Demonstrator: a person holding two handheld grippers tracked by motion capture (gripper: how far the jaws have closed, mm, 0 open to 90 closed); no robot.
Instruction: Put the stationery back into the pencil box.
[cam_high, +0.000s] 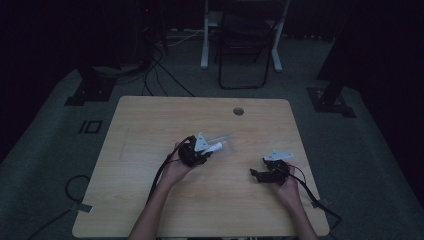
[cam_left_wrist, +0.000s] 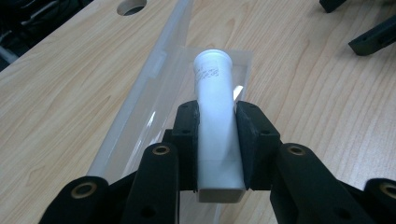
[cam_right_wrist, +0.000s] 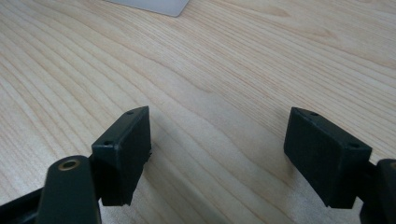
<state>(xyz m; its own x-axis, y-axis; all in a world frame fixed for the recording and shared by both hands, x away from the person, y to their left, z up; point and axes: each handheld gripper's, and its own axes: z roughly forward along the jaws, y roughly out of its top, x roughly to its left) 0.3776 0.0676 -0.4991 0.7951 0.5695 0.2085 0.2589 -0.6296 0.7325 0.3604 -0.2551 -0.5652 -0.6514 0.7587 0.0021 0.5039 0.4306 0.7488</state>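
Between the two black jaws of the left gripper (cam_left_wrist: 217, 140): a white tube (cam_left_wrist: 215, 121), clamped on both flanks, flat crimped end nearest the camera, round capped end pointing away with small print on its side. Held just above a clear plastic box (cam_left_wrist: 159, 79) with its lid swung open to the left, the cap end over the box's far part; whether touching the box, cannot tell. Seen from the high view near the middle of the desk (cam_high: 150, 120), tube (cam_high: 215, 147) and left gripper (cam_high: 200, 152) slightly left of centre, clear box (cam_high: 222, 142) just beyond. Well apart to the right and nearer, right gripper (cam_high: 262, 174) in the right hand (cam_high: 290, 187), low over bare wood. From its own view, right gripper (cam_right_wrist: 219, 154) jaws spread wide, holding nothing, woodgrain between them. Far on the desk, a round cable hole (cam_high: 238, 111).
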